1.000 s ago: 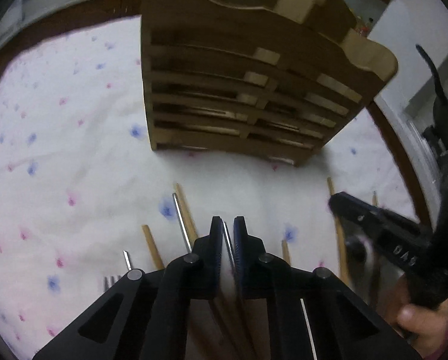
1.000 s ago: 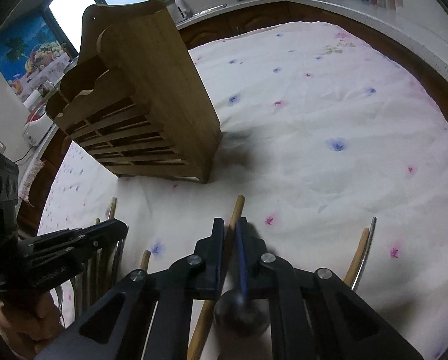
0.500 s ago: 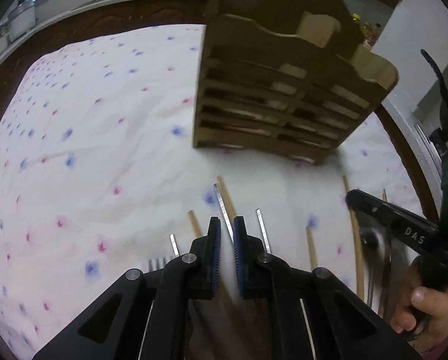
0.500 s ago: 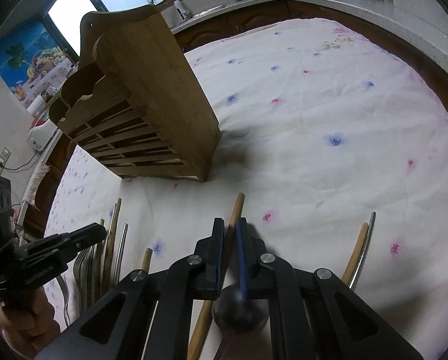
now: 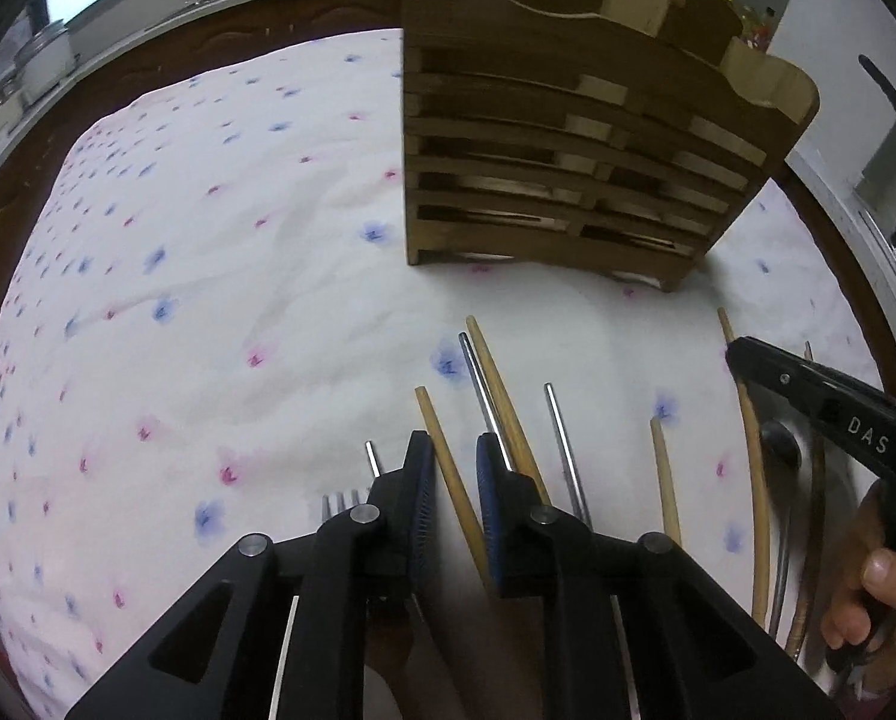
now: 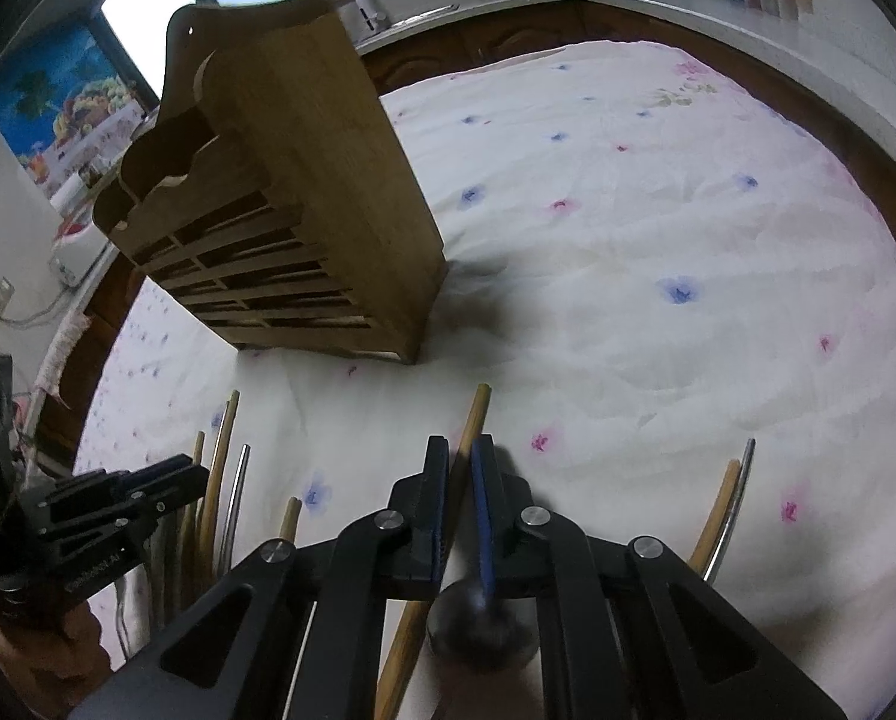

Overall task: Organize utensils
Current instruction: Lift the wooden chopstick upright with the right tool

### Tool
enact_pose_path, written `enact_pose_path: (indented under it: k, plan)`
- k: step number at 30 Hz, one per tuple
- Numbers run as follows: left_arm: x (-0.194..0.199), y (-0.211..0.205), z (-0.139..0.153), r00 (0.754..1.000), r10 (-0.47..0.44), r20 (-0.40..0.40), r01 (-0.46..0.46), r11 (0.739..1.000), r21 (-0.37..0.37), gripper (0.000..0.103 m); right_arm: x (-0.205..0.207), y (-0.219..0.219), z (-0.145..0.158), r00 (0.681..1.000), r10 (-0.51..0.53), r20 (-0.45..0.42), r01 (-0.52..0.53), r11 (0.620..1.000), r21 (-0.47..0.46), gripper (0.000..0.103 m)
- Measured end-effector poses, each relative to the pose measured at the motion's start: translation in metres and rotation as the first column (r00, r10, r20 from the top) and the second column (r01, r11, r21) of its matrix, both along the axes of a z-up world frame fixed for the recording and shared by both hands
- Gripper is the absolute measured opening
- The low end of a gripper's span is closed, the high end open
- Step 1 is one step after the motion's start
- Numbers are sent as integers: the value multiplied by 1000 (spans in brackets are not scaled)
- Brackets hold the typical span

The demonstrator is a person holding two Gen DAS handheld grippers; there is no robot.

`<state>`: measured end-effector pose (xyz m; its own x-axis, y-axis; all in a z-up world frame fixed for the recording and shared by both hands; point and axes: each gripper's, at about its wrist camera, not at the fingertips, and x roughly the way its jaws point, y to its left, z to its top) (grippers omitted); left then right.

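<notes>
My right gripper (image 6: 460, 468) pinches the stiff, light wooden handle (image 6: 471, 420) mid-shaft; left gripper (image 5: 453, 468) gapes around a chopstick (image 5: 442, 450).

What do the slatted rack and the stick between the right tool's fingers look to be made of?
The rack looks like bamboo or wood, mid-brown with a matte finish: straight grain runs down its side panel and its front is cut slats. The stick looks like pale, unvarnished wood or bamboo: tan and dull, with no metallic glint. The right tool is closed on it.
</notes>
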<state>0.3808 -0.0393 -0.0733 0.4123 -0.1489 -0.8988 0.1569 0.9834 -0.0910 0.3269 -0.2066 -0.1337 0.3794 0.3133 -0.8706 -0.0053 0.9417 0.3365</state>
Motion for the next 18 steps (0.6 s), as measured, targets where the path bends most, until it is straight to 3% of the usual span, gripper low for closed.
enact_pose_path:
  k: [3,4,9,18]
  plan:
    - [-3,-6,2,1000,-24,19,24,999,33,13,-1,7,2,1000,18,15,-18,998,-54,8]
    - [-3,-7,3,999,-31,24,30,999,33,7,-2,8,2,1000,21,20,-19,998,-61,8]
    - [-6,3,10,1000,-5,14,6,998,-65,3,-9,4,15,999,11,35,-11,1000,14,6]
    - [-43,25,60,993,4,122,15,988,-154,3,-34,-6,75,989,-4,147,-6,998,68,5]
